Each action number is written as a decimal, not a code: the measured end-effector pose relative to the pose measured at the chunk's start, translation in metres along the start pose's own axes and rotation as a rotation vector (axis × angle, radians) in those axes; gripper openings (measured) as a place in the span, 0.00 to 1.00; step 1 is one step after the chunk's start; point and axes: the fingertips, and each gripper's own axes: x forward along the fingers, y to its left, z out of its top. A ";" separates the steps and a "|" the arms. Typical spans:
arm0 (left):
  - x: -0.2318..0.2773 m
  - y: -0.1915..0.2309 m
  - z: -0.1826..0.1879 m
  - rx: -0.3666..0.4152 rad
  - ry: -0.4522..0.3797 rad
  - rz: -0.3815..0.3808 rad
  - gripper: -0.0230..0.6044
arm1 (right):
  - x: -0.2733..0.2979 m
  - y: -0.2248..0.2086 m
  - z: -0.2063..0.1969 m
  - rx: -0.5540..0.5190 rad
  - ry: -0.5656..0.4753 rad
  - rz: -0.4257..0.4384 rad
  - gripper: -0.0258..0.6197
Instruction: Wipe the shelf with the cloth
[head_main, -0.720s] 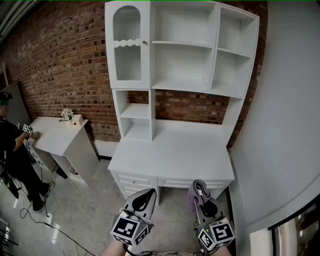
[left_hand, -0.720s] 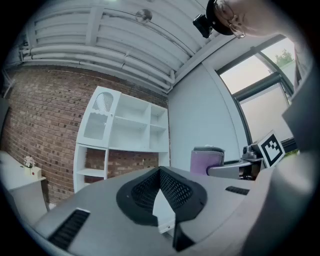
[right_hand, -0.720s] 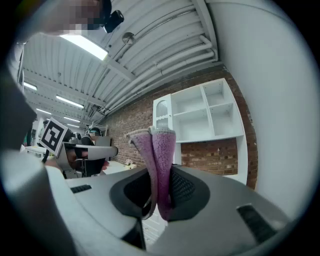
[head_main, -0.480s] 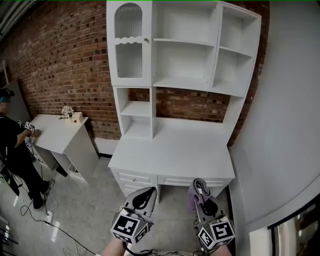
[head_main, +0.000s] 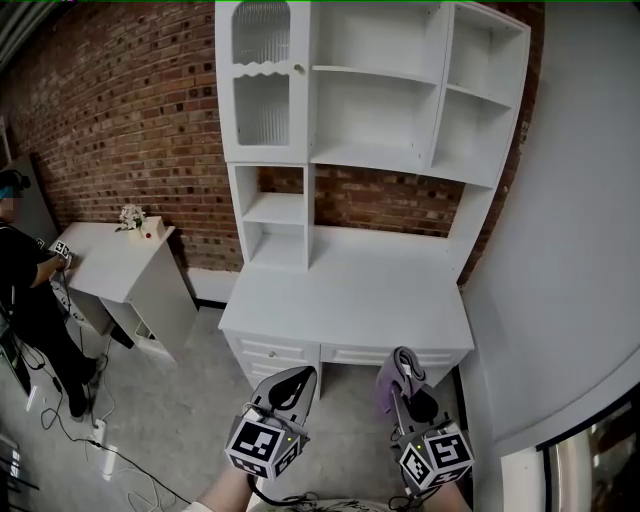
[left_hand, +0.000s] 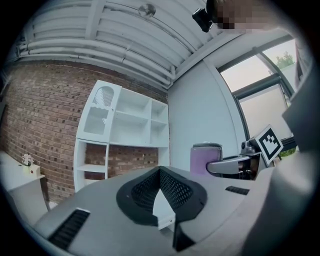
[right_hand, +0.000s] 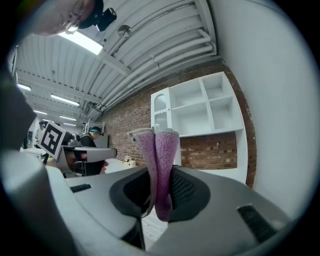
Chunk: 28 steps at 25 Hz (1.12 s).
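The right gripper (head_main: 405, 362) is held low in front of the white counter (head_main: 350, 300), its fingers (right_hand: 186, 192) clamped on a folded purple cloth (right_hand: 161, 150) that stands up between them. The cloth is well apart from the white shelf (head_main: 372, 158), which rises from the back of the counter against the brick wall (head_main: 130, 110). The left gripper (head_main: 296, 376) hangs beside the right one at about the same height, its fingers (left_hand: 175, 189) together with nothing between them, and neither gripper touches the counter or the shelf.

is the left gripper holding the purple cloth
No, the purple cloth is pinched in the right gripper, while the left gripper has nothing between its jaws.
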 end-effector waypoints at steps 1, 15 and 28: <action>0.001 0.006 -0.002 0.001 0.002 -0.006 0.06 | 0.005 0.002 0.000 -0.007 0.000 -0.002 0.15; 0.034 0.078 -0.026 0.030 0.046 -0.019 0.06 | 0.086 0.011 -0.023 -0.046 0.031 -0.007 0.15; 0.239 0.135 -0.042 0.016 0.057 0.023 0.06 | 0.248 -0.156 -0.024 -0.040 0.039 0.034 0.15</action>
